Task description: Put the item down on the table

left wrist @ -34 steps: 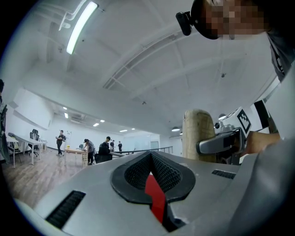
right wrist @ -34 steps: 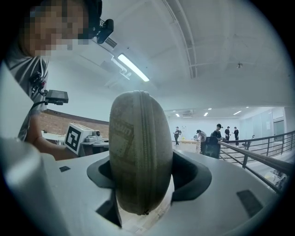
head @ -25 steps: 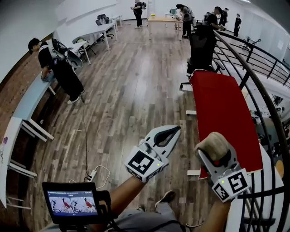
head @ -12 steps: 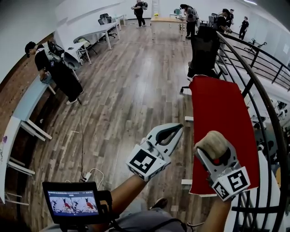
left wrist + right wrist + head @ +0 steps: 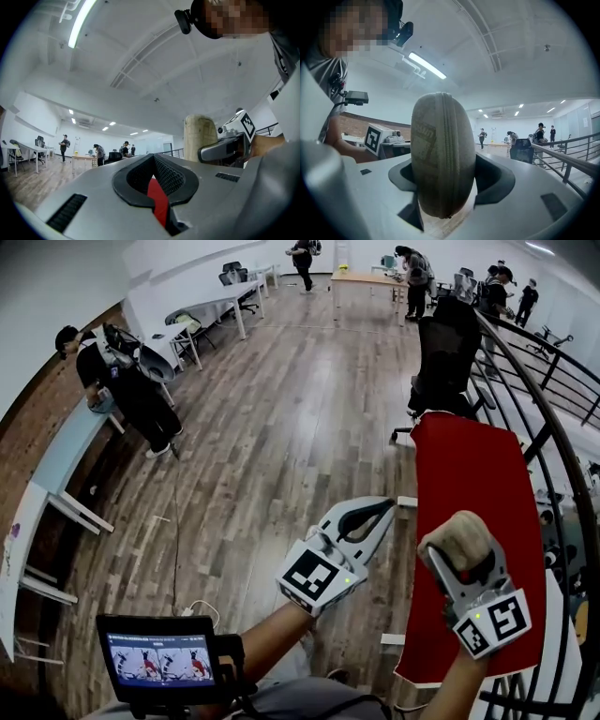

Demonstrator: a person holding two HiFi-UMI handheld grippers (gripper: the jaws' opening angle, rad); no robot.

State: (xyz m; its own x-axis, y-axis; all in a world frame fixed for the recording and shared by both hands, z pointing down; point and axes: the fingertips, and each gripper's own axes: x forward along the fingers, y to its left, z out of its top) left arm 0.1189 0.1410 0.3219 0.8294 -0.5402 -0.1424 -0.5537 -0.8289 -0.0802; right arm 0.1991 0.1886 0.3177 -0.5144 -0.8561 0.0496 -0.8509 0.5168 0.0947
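A beige, oval zippered case point(image 5: 455, 535) stands upright between the jaws of my right gripper point(image 5: 461, 557), which is shut on it. Both hang in the air over the near part of the red table point(image 5: 469, 465). In the right gripper view the case point(image 5: 440, 150) fills the gap of the right gripper point(image 5: 446, 190), zipper facing the camera. My left gripper point(image 5: 382, 506) is held just left of it, over the wooden floor, shut with nothing in it. The left gripper view shows its jaws point(image 5: 153, 159) meeting, with the case point(image 5: 200, 136) to the right.
A black office chair point(image 5: 448, 352) stands at the red table's far end. A black railing point(image 5: 553, 427) runs along the right. White desks point(image 5: 56, 456) and a bent-over person point(image 5: 122, 381) are at the left. A small monitor point(image 5: 159, 657) sits near my body, with a cable point(image 5: 192, 610) on the floor.
Both grippers have drifted slightly right and down in the head view, and the right one with the case now sits further over the red table. Neither grip has changed.
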